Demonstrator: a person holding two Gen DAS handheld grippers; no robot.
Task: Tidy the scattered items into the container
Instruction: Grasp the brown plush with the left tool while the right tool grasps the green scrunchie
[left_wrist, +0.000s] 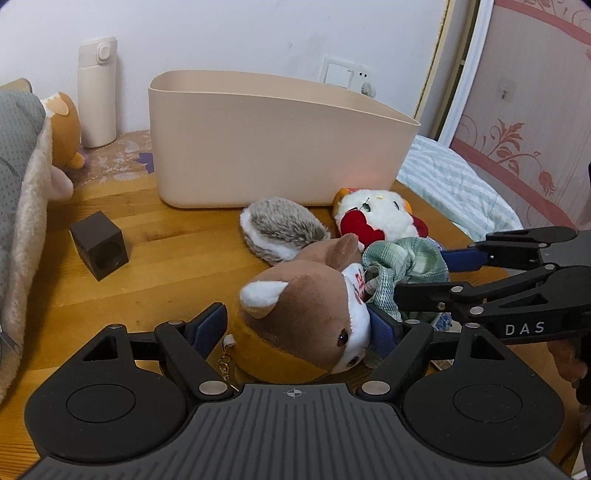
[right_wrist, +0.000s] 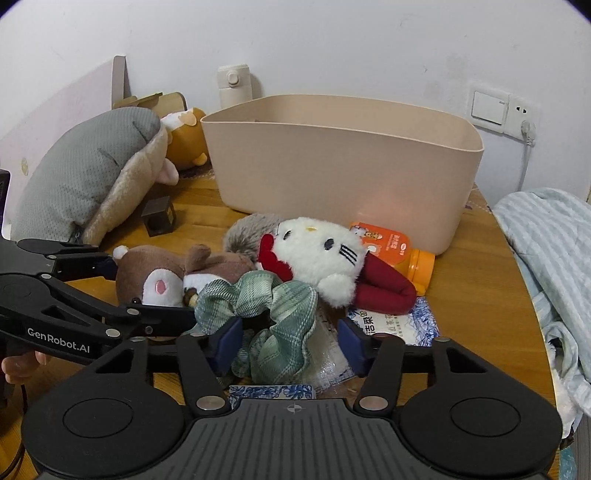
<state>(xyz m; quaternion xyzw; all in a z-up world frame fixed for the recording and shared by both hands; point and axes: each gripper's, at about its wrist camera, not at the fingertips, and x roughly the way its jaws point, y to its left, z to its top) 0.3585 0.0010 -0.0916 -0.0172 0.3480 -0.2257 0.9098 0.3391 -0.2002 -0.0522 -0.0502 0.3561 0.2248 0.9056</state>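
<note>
The left gripper (left_wrist: 299, 325) has its jaws spread on either side of the head of the brown squirrel plush (left_wrist: 306, 317), a blue pad close to each cheek; whether the pads actually press the plush cannot be told. The right gripper (right_wrist: 291, 341) is also spread wide, its blue pads standing to either side of the green plaid scrunchie (right_wrist: 273, 317) without closing on it. In the left wrist view the right gripper's black fingers (left_wrist: 424, 291) reach in from the right edge, over the scrunchie (left_wrist: 406, 266).

The beige container (right_wrist: 343, 170) stands upright at the back of the wooden table (right_wrist: 476, 295), just behind the heap of items. Only the upper part of its inner wall shows from either camera; its bottom is hidden, so what lies in it cannot be told.

All the visible items are outside it. The white cat plush (right_wrist: 325, 254) with red limbs leans against the squirrel's grey bushy tail (left_wrist: 284, 225), just in front of the container's wall. An orange bottle (right_wrist: 399, 254) lies on its side beside the cat, close to the container's front corner. Blue-and-white packets (right_wrist: 391, 325) lie flat under the scrunchie. A dark cube (left_wrist: 99, 247) sits apart to the left, and a cream flask (left_wrist: 96, 92) stands by the wall.
</note>
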